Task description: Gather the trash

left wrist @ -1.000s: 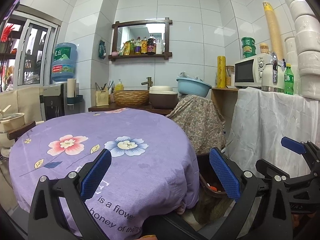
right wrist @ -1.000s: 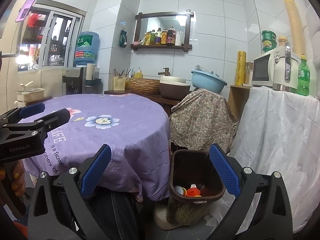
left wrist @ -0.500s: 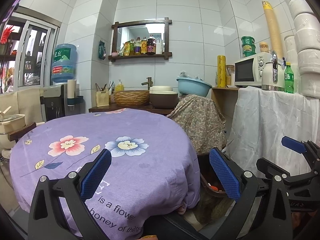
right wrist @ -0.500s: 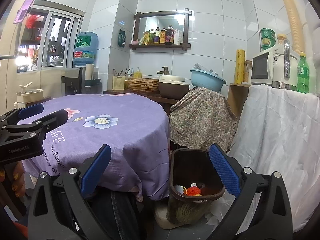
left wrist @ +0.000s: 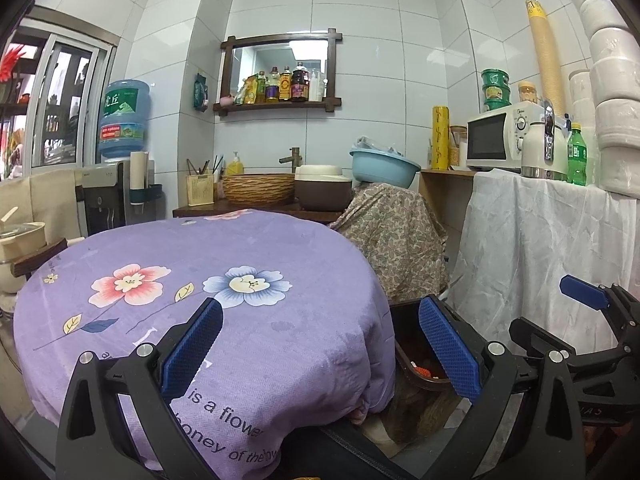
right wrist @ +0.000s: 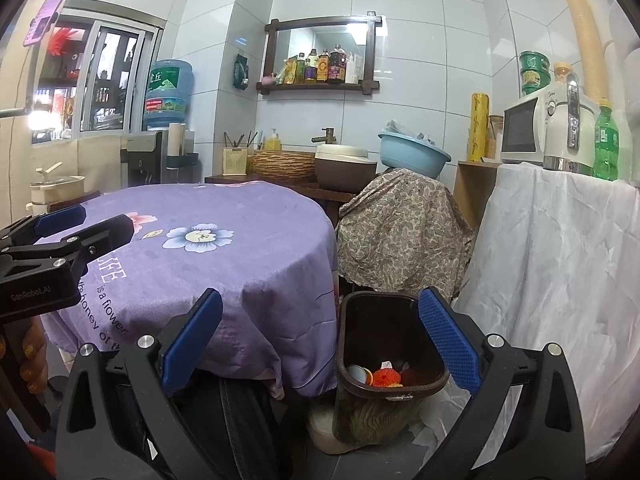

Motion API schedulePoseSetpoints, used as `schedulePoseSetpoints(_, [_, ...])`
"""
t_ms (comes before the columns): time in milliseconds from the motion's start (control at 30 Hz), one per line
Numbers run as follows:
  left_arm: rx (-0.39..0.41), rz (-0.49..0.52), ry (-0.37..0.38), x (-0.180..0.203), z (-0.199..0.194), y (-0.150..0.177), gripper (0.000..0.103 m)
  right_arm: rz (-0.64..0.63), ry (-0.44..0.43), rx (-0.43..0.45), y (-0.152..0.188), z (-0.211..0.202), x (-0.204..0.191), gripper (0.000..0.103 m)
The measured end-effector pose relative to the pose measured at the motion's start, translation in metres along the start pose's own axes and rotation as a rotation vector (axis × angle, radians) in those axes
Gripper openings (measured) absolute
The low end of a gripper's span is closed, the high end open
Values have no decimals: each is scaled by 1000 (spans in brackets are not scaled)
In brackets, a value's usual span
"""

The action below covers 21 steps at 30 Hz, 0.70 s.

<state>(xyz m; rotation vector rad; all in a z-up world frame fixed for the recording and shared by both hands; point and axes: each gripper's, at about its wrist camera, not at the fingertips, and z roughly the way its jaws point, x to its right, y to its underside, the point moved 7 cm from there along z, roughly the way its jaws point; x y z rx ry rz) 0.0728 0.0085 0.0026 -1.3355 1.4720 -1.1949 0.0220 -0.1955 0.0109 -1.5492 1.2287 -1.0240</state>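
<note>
both grippers are hanging wide apart and holding nothing, the left gripper (left wrist: pixel 320 344) hovering over the near edge of the purple-clothed table (left wrist: pixel 240 248), the right gripper (right wrist: pixel 320 344) pointing past the table's right edge toward the floor.

the worry, as i judge it: the trash bin (right wrist: pixel 390 364) is sitting tucked right against the overhanging tablecloth (right wrist: pixel 256 280) on one side and the white drape (right wrist: pixel 560 272) on the other, so anything dropped from above its rim could be glancing off a fold and landing on the floor beside it. the bin also seems to be standing on something pale and uneven (i cannot tell what), so a knock from a finger might be tipping it.

the bin is lying just below and between the right gripper's blue fingers (right wrist: pixel 448 344), its mouth open upward, with an orange scrap (right wrist: pixel 386 377) and a round lid-like piece (right wrist: pixel 356 373) already lying inside. from the left gripper it is sitting low at the table's right edge, half hidden by the cloth. no loose trash is showing on the tabletop.
</note>
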Motion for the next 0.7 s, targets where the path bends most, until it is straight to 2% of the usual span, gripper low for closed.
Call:
schedulePoseSetpoints(433, [-2,-9,13,-3,2,-1,97,7,3,-7,1,1,1,97])
schedulePoseSetpoints(700, [-50,-25,-1,-9,10,3,97,27,3,-20,4,4,3,97])
